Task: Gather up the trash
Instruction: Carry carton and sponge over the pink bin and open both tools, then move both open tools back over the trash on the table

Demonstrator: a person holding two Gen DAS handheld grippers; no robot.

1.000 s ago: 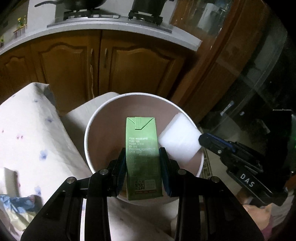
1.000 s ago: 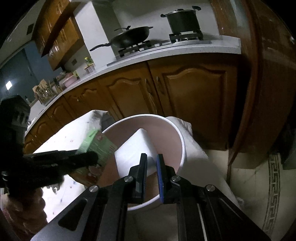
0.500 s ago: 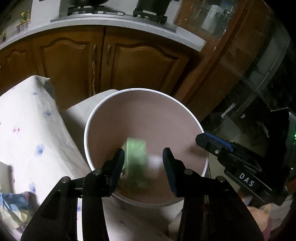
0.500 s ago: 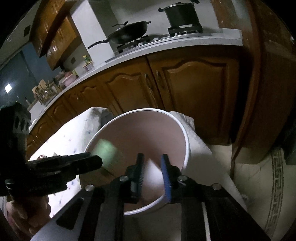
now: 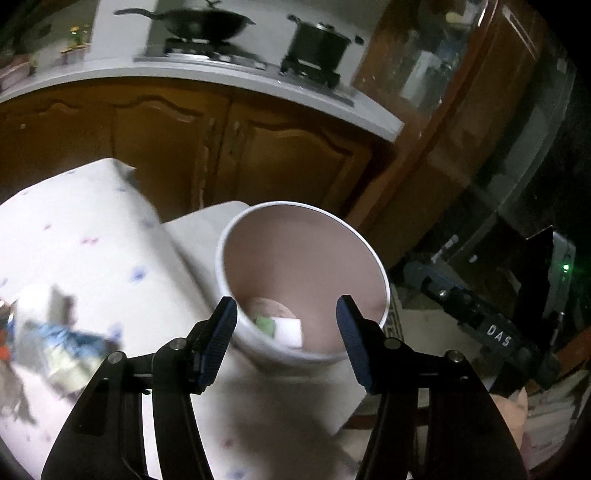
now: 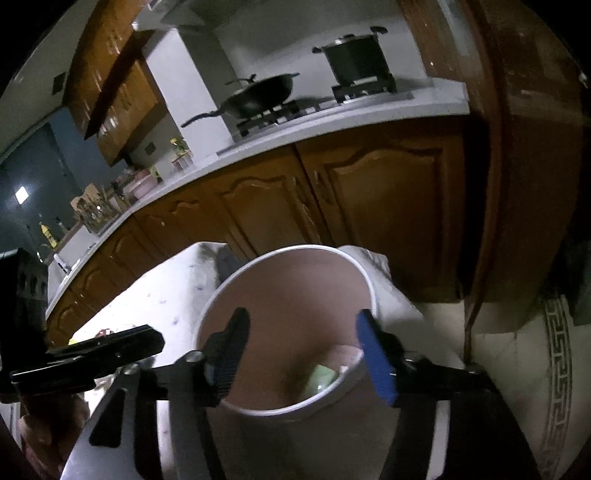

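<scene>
A white round bin [image 5: 373, 258] with a pinkish-brown inside stands beside the cloth-covered table; it also shows in the right wrist view [image 6: 367, 280]. At its bottom lie a green carton [image 5: 265, 324] and a white foam block [image 5: 289, 332]. In the right wrist view only the green carton [image 6: 322, 377] shows clearly. My left gripper [image 5: 284, 321] is open and empty over the bin's near rim. My right gripper [image 6: 303, 350] is open and empty over the bin; it shows at the right in the left wrist view [image 5: 476, 310].
A table with a white flowered cloth [image 5: 92, 258] lies left of the bin, with blurred blue and white wrappers [image 5: 62, 350] on it. Wooden kitchen cabinets [image 5: 177, 147] and a counter with a wok [image 5: 207, 26] and pot [image 5: 321, 44] stand behind. Tiled floor [image 6: 524, 354] lies to the right.
Both grippers opened wide. The green carton left my left gripper and the white foam block left my right gripper; both dropped to the bin's bottom. Both grippers pulled back and up.
</scene>
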